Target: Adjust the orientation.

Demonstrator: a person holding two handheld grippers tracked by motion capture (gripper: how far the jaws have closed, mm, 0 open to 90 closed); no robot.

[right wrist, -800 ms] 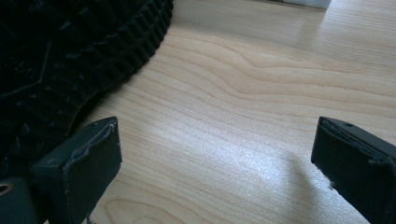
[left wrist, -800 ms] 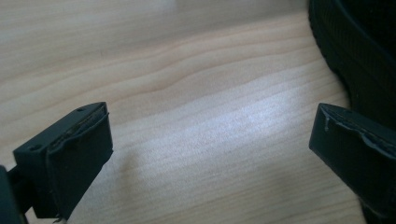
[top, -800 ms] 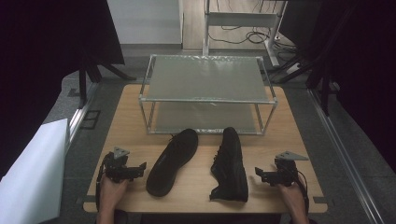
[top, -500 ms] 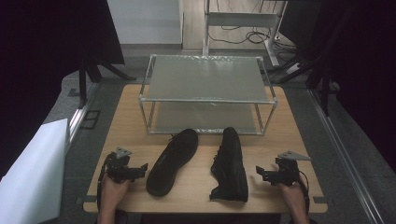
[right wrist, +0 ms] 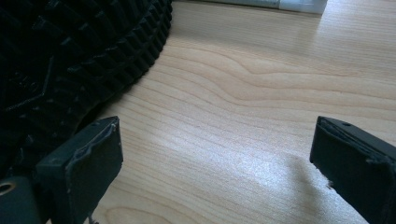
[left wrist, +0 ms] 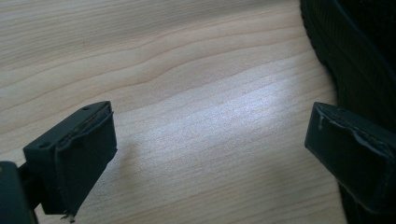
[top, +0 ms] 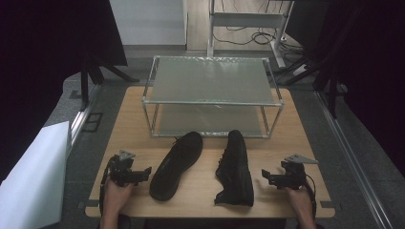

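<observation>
Now flanking two black shoes on the table.
Left gripper [top: 143, 172] and right gripper [top: 268, 177] both spread wide, pinching nothing, beside left shoe [top: 175, 164] and right shoe [top: 235, 167].

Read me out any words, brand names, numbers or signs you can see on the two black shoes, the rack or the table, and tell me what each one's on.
None can be read.
Left shoe: plain black, no visible logo.
Right shoe: on its side, no legible mark; its tread shows in the right gripper view without lettering.
Rack: bare.
Table: bare wood grain.

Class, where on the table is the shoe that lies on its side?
In the high view, the shoe on its side lies right of centre on the table, between the other shoe and the right gripper, before the rack.
</observation>
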